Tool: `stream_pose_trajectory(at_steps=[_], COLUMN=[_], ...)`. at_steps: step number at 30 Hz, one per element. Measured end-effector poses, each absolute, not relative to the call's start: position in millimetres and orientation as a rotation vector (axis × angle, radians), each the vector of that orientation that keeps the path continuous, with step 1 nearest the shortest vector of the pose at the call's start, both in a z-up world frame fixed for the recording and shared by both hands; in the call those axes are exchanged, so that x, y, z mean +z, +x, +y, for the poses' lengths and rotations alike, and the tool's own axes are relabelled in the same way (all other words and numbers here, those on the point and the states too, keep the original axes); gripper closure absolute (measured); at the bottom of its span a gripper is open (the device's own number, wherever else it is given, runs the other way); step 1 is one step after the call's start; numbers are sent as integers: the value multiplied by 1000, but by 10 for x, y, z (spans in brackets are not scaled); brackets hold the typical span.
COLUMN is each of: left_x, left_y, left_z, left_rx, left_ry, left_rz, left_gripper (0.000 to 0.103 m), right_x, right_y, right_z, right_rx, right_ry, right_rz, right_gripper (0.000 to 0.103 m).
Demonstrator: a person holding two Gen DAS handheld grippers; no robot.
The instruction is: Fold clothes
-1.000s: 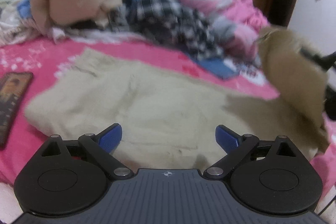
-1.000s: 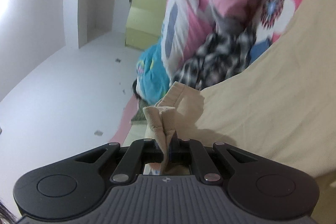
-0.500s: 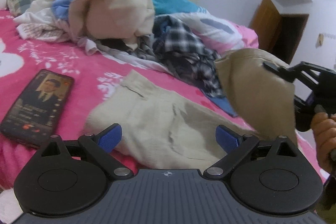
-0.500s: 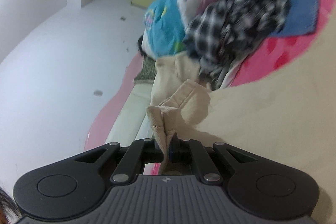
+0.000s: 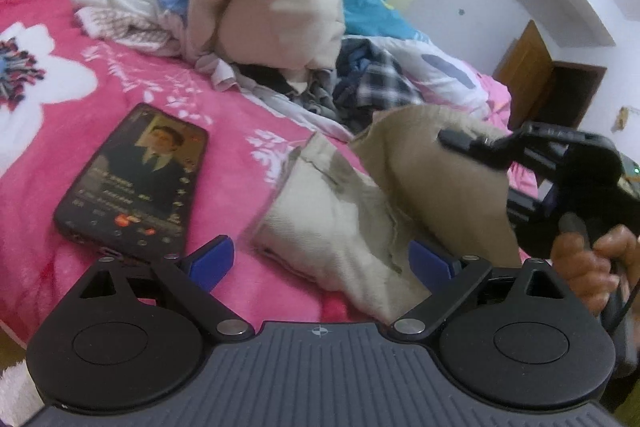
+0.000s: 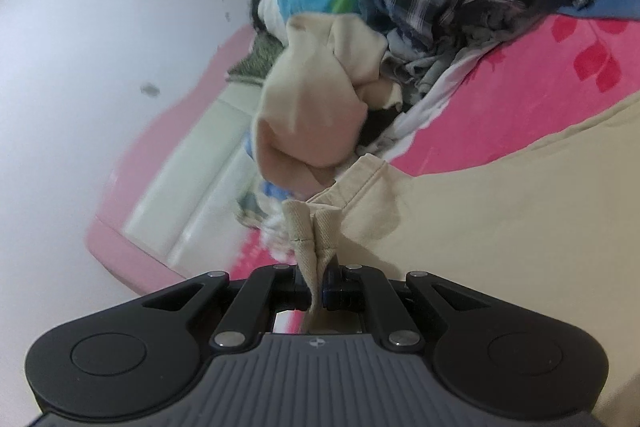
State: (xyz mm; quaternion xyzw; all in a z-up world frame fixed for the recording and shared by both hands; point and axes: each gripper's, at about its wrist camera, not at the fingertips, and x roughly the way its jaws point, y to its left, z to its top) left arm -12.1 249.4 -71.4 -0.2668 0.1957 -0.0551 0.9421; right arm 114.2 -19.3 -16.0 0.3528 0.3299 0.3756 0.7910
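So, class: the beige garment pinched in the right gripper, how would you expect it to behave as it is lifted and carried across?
The beige garment probably behaves floppily: it sags and creases below the right gripper. It likely drags, since its lower part lies on the pink bedspread. The pinched hem looks bunched, so it seems unlikely to slip.

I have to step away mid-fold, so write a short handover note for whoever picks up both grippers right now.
Right gripper: shut on an edge of the beige garment, lifted above the pink bedspread.
Left gripper: open, holding nothing, just in front of the garment's near edge.
Phone lies on the bedspread left of the garment; the unfolded clothes pile sits behind.
Done: one side raised for a fold, not yet laid down.
Left: lay that fold flat, finish the garment, probably then the pile.
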Motion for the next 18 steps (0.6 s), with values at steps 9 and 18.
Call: stream_pose_trajectory(at_steps=[9,18], left_x=[-806,-825], left_y=[-129,-165], left_z=[2631,2689], left_rx=[-127,-130], left_ry=[-600,-630], left_rz=[390,366], left_gripper=[9,10], right_x=[-18,-276], right_y=[1059,780], right_z=[-113,475], right_rx=[745,767], right_ry=[721,171], right_rz=[594,759], right_gripper=[99,99])
